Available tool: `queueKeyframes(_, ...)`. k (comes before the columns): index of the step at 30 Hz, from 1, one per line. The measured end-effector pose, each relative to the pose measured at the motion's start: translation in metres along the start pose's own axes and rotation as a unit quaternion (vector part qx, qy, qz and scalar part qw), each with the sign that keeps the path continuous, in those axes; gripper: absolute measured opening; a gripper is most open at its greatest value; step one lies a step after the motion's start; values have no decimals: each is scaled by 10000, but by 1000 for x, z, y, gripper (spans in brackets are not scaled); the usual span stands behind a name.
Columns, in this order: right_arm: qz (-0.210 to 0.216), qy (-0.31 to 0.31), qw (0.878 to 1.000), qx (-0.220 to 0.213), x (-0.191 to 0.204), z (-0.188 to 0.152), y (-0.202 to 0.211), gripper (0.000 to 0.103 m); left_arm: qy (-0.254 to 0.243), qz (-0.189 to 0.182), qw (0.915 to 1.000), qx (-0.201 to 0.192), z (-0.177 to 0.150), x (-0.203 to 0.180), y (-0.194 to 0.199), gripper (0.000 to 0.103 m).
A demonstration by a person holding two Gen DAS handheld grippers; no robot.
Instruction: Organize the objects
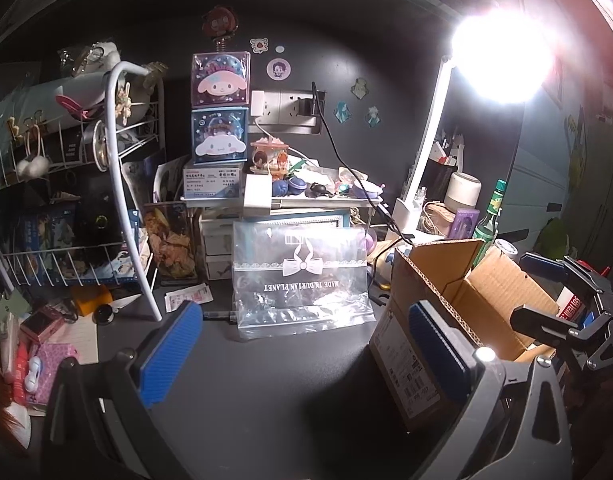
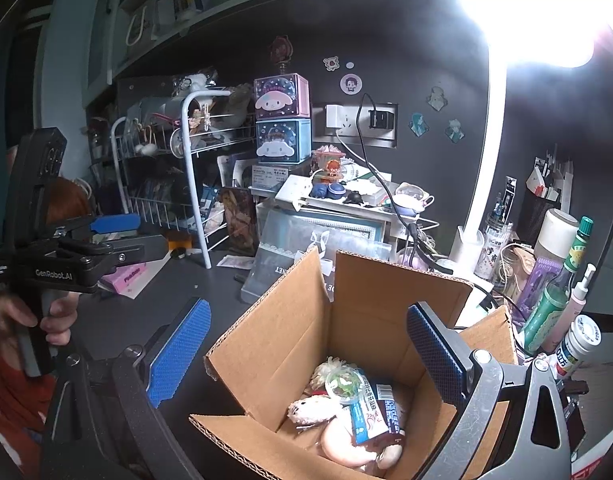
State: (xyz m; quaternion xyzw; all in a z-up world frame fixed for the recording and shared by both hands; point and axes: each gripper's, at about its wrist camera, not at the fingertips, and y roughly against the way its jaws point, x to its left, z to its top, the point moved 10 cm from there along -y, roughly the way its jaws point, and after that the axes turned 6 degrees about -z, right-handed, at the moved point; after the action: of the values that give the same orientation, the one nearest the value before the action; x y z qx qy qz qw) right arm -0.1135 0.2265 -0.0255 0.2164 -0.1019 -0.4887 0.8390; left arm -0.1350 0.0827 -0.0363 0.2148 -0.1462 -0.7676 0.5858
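Observation:
An open cardboard box (image 2: 370, 296) stands on the dark desk (image 1: 266, 380). Inside lie a cream plush toy (image 2: 314, 410), a small round clear tub (image 2: 343, 384) and a blue-and-white packet (image 2: 374, 412). My right gripper (image 2: 306, 352) hovers open over the box with nothing between its blue pads (image 2: 178, 352). My left gripper (image 1: 306, 356) is open and empty above bare desk, left of the box (image 1: 458, 300). Ahead of it a clear plastic bag (image 1: 302, 280) with a white bow stands upright. A hand (image 2: 46, 320) holds the left gripper (image 2: 152, 234).
A white wire rack (image 1: 66, 200) full of items fills the left. Stacked character boxes (image 1: 220, 108) and a cluttered small shelf (image 1: 314, 196) sit behind the bag. A bright desk lamp (image 1: 426, 140) and several bottles (image 2: 554, 300) stand right of the box. Papers and small packets (image 1: 46, 344) crowd the left edge.

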Motion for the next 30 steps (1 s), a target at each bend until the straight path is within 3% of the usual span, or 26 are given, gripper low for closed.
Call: queueKeyframes(30, 26, 17, 10000, 41, -3, -3, -2, 99, -55, -27, 10000, 47, -6, -1, -1, 102)
